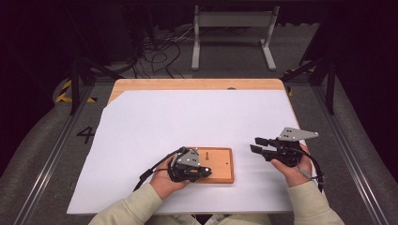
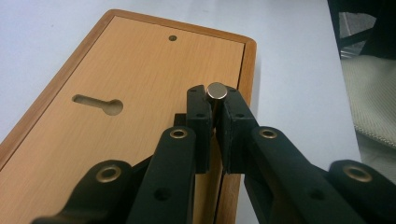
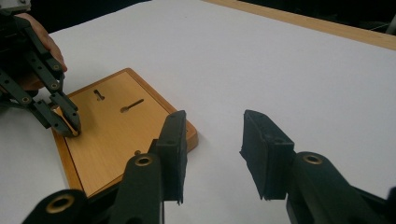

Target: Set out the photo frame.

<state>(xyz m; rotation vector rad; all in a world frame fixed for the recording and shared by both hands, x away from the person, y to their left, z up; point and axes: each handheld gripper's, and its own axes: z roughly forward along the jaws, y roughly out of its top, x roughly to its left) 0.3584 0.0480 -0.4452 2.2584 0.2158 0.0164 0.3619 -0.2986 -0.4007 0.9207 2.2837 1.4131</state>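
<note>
Pinching a small metal peg [image 2: 216,90] between its nearly closed jaws, the left gripper [image 1: 199,172] works at the near edge of a wooden board [image 1: 220,164], which lies on the white sheet [image 1: 187,122] at about six o'clock of the table. The right gripper [image 1: 259,144], at the board's three o'clock, hangs half-open and empty. The grip looks made; whether the peg goes in or comes out is undecided.

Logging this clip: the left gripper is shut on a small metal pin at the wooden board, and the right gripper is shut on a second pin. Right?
Not quite. The right gripper is open with nothing between its jaws, as the right gripper view shows. The left gripper is indeed shut on the small metal pin at the wooden board.
</note>
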